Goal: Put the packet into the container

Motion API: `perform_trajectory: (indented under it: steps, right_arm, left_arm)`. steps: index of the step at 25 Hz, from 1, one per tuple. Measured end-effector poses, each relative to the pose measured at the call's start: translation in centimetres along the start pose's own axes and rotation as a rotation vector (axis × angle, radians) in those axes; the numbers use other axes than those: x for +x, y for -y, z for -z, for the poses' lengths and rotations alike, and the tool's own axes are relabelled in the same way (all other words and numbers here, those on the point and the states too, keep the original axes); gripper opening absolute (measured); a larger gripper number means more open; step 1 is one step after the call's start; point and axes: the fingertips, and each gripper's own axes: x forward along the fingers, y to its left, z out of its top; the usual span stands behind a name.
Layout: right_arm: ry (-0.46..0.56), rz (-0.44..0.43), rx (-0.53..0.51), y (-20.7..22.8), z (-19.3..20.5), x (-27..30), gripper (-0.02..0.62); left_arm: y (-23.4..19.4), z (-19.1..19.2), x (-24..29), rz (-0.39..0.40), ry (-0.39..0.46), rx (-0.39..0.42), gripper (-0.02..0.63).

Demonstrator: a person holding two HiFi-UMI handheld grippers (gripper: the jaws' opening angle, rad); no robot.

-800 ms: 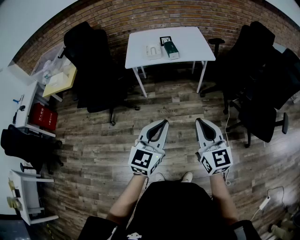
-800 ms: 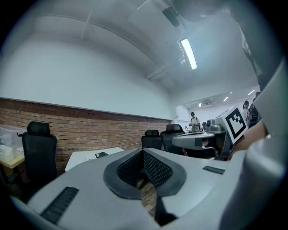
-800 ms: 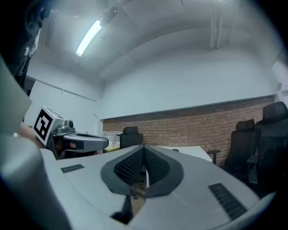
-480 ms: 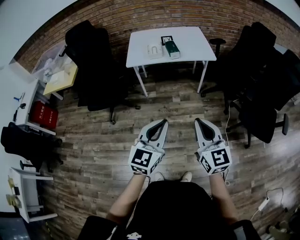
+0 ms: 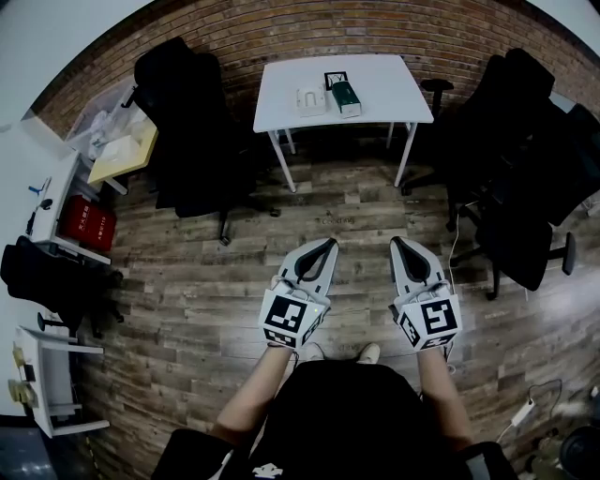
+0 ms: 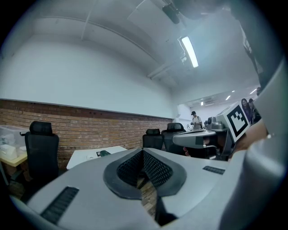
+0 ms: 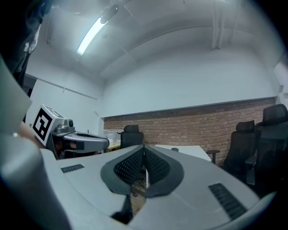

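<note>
Left claw (image 6: 143,152) is shut, pads meeting at the tip with nothing between them. Right claw (image 7: 144,146), same story: jaws pressed together, empty. Both are held out level, side by side in front of the person, above the wooden floor (image 5: 187,272), with their marker cubes facing up at the head camera.

Out ahead, well apart from both claws, stands the white table (image 5: 394,89) against the brick wall (image 5: 281,28). On it lies the green packet (image 5: 345,98), just beside the white container (image 5: 307,101) on its left. A small dark-framed item (image 5: 334,80) sits right behind the packet.

A black office chair (image 5: 187,122) stands left of the table, with more black chairs (image 5: 525,159) on the right. Over at the far left edge are a yellow-topped table (image 5: 122,155) and a red box (image 5: 86,225).
</note>
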Motion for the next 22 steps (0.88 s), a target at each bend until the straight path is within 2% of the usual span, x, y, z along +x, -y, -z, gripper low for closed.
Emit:
perform_trajectory:
  steps: [12, 22]
  right_arm:
    - [-0.009, -0.029, -0.01, 0.5, 0.2, -1.2, 0.005]
    - [0.002, -0.062, 0.009, 3.4, 1.0, -2.7, 0.005]
  left_arm:
    - [1.8, 0.2, 0.3, -0.014, -0.014, -0.004, 0.008]
    - [5.1, 0.5, 2.2, -0.038, -0.047, 0.009, 0.008]
